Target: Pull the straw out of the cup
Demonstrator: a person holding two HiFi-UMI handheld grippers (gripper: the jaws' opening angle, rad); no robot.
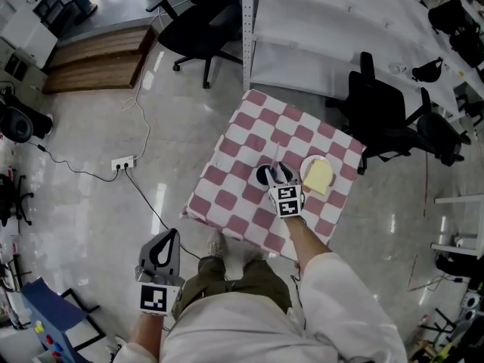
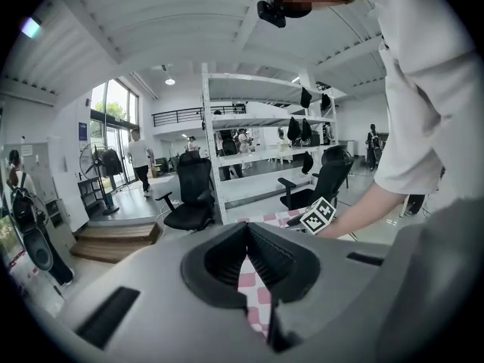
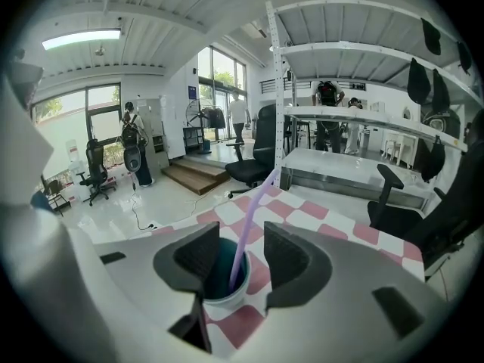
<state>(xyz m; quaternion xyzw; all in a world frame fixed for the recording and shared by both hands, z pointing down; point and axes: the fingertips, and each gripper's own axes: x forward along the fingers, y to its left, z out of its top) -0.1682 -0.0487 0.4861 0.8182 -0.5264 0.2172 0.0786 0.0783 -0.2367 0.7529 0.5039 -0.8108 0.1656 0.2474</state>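
A white cup (image 3: 227, 299) with a dark teal inside stands on the pink-and-white checked table (image 1: 234, 150). A pale purple straw (image 3: 253, 214) leans out of it, up and away from me. My right gripper (image 3: 240, 233) hangs just over the cup (image 1: 265, 175). It is open, with the straw passing between the two pads and neither pad pressing on it. In the head view the right gripper (image 1: 278, 171) is over the middle of the table. My left gripper (image 1: 168, 237) is off the table's near left corner, above the floor, shut and empty (image 2: 246, 227).
A white plate (image 1: 305, 174) with a yellow slab on it lies just right of the cup. Black office chairs (image 1: 200, 21) (image 1: 382, 116) stand behind and to the right of the table, by a white shelf rack (image 1: 325, 36). A power strip (image 1: 122, 162) and cables lie on the floor.
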